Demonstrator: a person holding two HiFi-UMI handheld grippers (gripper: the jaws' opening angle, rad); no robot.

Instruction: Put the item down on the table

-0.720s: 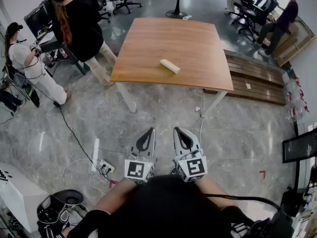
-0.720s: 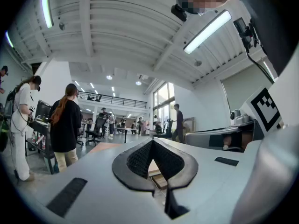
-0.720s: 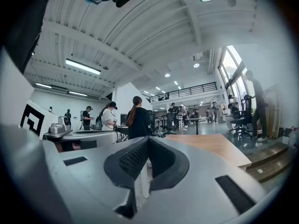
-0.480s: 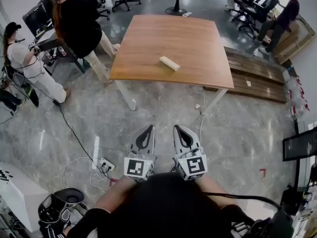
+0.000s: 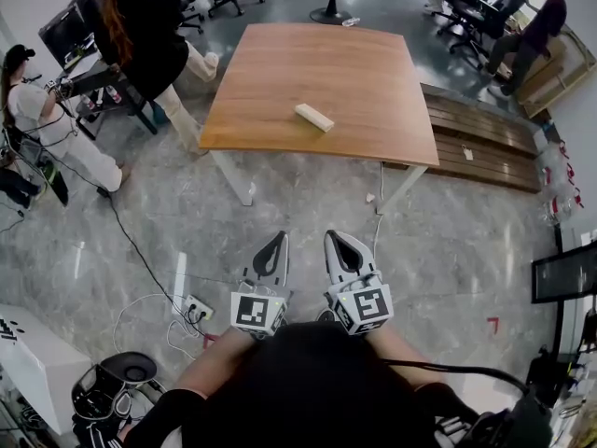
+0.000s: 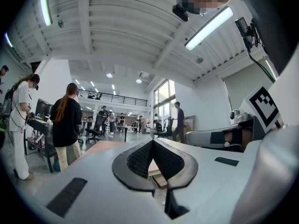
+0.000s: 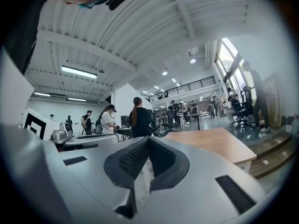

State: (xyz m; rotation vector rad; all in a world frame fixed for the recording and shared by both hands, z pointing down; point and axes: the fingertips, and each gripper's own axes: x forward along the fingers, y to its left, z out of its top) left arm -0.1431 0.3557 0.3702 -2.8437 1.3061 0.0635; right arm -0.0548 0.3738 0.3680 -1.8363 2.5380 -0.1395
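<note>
You hold two, side by side over the grey floor [image 5: 121,241]. The left hand-held gripper [image 5: 277,242] has its jaws pressed together, empty. The right hand-held gripper [image 5: 335,240] is the same, nothing pinched. One wooden worktop [image 5: 280,73] stands far ahead. One pale block [image 5: 314,117] lies on it toward the near edge, well apart from both. Person in black [image 5: 145,35] and person in white [image 5: 37,110] far left, third person [image 5: 543,17] far right.

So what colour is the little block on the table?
The block is pale cream, clearest in the head view.
</note>
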